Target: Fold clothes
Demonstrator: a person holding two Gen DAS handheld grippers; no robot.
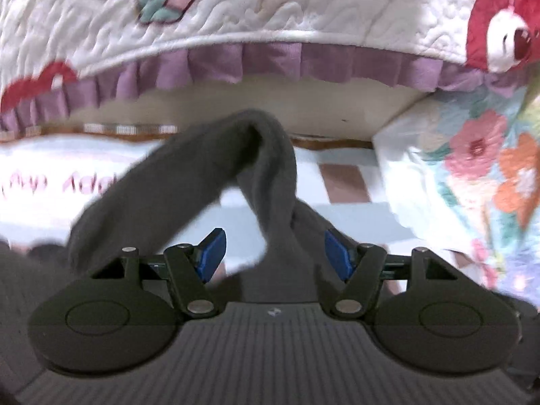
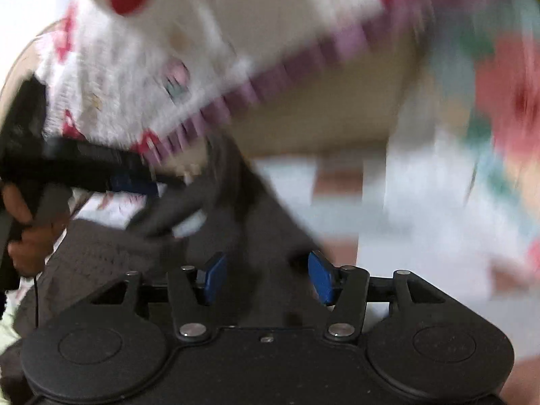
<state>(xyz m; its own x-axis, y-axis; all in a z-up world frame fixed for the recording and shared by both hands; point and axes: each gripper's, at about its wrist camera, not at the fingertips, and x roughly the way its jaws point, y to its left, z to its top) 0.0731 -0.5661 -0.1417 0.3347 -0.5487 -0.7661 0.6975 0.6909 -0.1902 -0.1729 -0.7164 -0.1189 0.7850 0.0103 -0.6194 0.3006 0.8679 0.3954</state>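
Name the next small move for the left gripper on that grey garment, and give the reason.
Probably close the left gripper on the grey garment. Its blue pads stand apart with a twisted band of the cloth passing between them, looped and unclamped, so it would likely slip if lifted.

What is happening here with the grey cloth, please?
A person is folding a grey garment on a bed, with a gripper in each hand. Both the left gripper and the right gripper have their jaws apart, with grey fabric lying between the blue pads, draped and not clamped. A white quilt with a purple frill hangs behind. The right wrist view is blurred.
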